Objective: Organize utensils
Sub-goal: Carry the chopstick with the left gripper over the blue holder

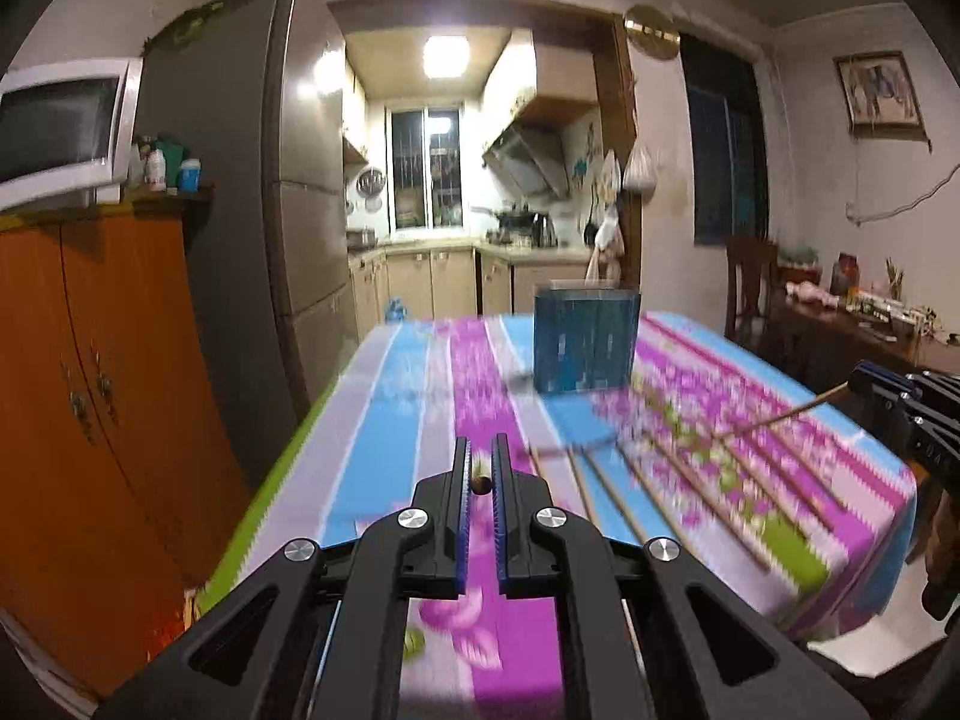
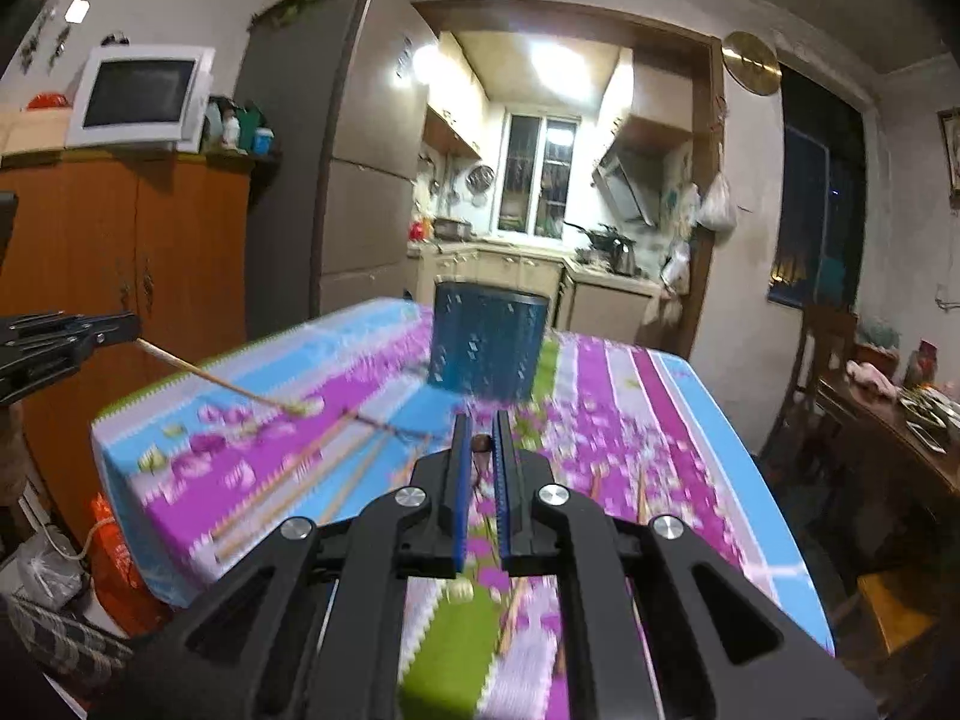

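A blue perforated utensil holder (image 1: 585,341) stands upright at the far end of the striped tablecloth (image 1: 420,396); it also shows in the right wrist view (image 2: 487,345). My left gripper (image 1: 480,483) is shut on a chopstick, seen end-on between the pads; in the right wrist view (image 2: 129,330) that chopstick (image 2: 222,381) slants down to the cloth. My right gripper (image 2: 480,444) is shut on another chopstick, seen end-on; in the left wrist view (image 1: 858,384) its chopstick (image 1: 786,417) slants toward the table. Several loose chopsticks (image 1: 660,480) lie on the cloth.
An orange wooden cabinet (image 1: 90,390) with a microwave (image 1: 60,126) on top and a tall grey fridge (image 1: 240,210) stand to the left. A dark side table (image 2: 888,420) with clutter and a chair (image 1: 750,282) stand to the right. A kitchen lies behind the doorway.
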`<action>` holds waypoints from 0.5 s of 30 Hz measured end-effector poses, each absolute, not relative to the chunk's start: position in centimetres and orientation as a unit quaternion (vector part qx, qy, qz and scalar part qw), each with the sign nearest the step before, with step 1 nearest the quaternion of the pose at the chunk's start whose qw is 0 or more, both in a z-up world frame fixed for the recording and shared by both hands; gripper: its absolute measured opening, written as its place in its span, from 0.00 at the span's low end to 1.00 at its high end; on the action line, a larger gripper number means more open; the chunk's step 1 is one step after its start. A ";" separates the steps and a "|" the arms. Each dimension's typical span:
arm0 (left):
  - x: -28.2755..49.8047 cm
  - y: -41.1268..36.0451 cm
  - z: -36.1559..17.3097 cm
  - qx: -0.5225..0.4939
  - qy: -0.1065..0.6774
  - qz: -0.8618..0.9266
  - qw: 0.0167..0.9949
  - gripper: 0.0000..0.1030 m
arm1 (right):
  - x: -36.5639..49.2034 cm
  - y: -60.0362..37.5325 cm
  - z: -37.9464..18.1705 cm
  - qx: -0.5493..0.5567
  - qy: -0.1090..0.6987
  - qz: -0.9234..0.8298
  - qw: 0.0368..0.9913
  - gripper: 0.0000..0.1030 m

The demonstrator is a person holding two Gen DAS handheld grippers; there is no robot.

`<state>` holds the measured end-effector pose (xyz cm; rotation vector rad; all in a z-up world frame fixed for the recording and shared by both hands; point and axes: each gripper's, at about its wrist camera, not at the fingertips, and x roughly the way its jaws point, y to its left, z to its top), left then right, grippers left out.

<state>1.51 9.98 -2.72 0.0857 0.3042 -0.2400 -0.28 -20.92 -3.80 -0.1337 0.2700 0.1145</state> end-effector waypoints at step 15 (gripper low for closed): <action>4.8 8.7 4.1 0.026 0.106 -0.161 0.981 0.07 | 3.9 -22.4 1.9 -0.045 0.137 0.106 0.984 0.05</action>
